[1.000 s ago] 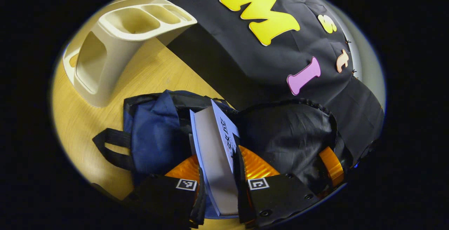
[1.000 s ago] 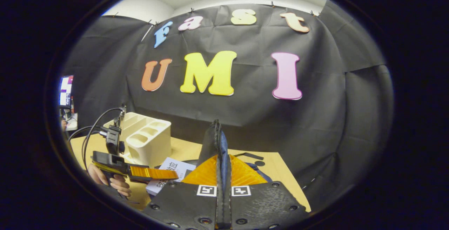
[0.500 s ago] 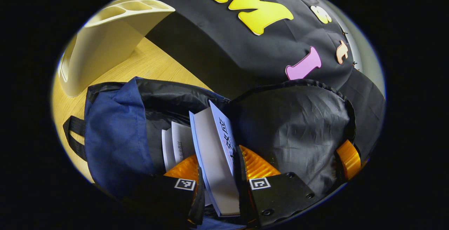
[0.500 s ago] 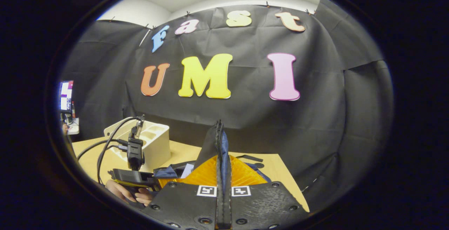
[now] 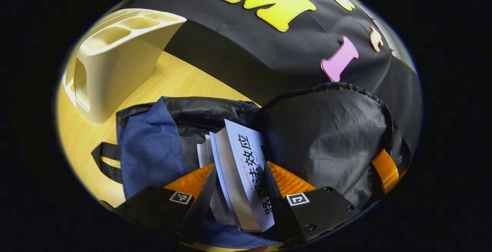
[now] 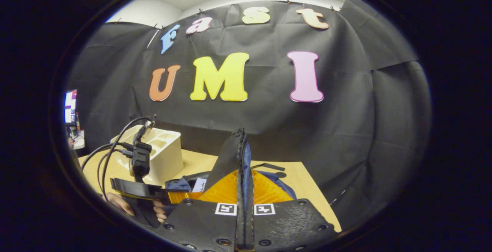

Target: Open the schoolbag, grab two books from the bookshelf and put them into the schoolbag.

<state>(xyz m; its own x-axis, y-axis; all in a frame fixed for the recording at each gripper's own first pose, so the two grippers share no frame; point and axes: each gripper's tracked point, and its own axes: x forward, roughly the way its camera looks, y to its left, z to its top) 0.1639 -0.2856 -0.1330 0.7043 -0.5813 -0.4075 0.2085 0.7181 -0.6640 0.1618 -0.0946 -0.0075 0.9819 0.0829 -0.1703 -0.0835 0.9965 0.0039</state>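
Note:
The blue schoolbag (image 5: 150,148) lies open on the wooden table (image 5: 177,79). Its black-lined flap (image 5: 326,140) is held up by my right gripper (image 6: 243,175), which is shut on the flap's zipper edge (image 6: 234,152). My left gripper (image 5: 238,169) is down in the bag's mouth with its fingers apart. A white book (image 5: 246,167) stands between them, tilted and leaning on the right-hand finger. A second book (image 5: 203,154) sits behind it inside the bag. The right gripper view has the left gripper (image 6: 153,194) low at the left, beside the bag.
The cream bookshelf (image 5: 115,60) stands on the table behind and left of the bag, its slots bare; it is also the bookshelf (image 6: 161,156) seen past the left gripper. A hand (image 6: 115,202) and cables are at the far left. The black cloth wall closes the back.
My left gripper's fingers have spread apart and the book has tipped over against one finger, deeper in the bag. The right gripper still holds the flap up, hardly moved.

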